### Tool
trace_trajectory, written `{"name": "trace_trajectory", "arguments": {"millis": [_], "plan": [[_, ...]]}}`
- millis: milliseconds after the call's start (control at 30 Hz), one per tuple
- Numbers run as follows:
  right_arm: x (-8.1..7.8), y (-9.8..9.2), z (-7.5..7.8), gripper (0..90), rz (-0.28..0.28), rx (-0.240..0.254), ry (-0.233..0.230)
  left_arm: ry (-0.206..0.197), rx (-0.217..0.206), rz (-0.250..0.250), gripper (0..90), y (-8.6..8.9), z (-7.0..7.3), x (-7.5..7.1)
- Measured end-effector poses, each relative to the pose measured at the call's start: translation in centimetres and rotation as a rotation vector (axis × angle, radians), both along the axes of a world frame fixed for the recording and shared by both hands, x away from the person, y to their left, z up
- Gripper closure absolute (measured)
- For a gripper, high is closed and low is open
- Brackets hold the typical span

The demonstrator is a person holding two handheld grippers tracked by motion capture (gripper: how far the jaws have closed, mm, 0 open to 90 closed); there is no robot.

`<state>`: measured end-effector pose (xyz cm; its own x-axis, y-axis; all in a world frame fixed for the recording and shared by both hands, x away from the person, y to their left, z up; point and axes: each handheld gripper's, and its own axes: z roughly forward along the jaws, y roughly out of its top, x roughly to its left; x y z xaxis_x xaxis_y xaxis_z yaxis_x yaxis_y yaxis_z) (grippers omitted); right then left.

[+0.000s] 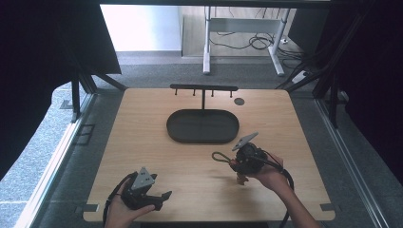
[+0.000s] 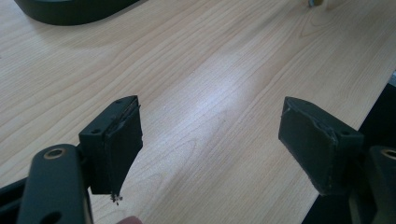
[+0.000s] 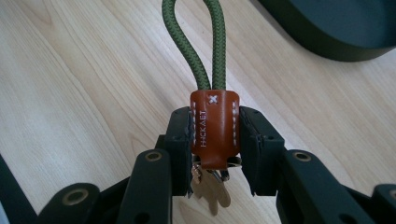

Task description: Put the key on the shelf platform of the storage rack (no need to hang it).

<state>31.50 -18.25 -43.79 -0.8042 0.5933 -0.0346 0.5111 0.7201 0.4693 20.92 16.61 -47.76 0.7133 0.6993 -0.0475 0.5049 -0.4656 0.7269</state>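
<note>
From above, the right tool (image 1: pixel 236 164) is held over the wooden counter (image 1: pixel 142 142) in a hand. It pinches a keychain (image 1: pixel 228 160), and the green cord loop (image 1: pixel 219 156) sticks out from its tip. Just past that loop lies a dark oval tray (image 1: pixel 203 126), with a black hook rack (image 1: pixel 204 88) standing behind it. The left tool (image 1: pixel 159 195) sits low by the near edge of the counter, well apart from the right tool, and its jaws are spread.

In the left gripper view, the left tool (image 2: pixel 210 140) has its two black jaws wide apart with bare counter (image 2: pixel 201 70) between them. The tray's edge (image 2: pixel 70 11) is far ahead of it.

In the right gripper view, the right tool (image 3: pixel 215 135) squeezes the brown leather tab (image 3: pixel 215 128) of the keychain from both sides. The green cord (image 3: pixel 205 46) runs straight ahead from the tab. A key (image 3: pixel 212 189) hangs under the tab, between the jaws. The tray (image 3: pixel 336 28) is ahead, off to one side.
</note>
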Motion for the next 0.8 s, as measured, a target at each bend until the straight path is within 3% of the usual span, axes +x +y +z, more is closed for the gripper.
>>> {"name": "trace_trajectory", "arguments": {"millis": [800], "plan": [[0.45,0.54,0.99,66.7,0.009,0.006,-0.022,0.002,0.008,-0.01,22.0,-0.25,-0.2,0.04]]}}
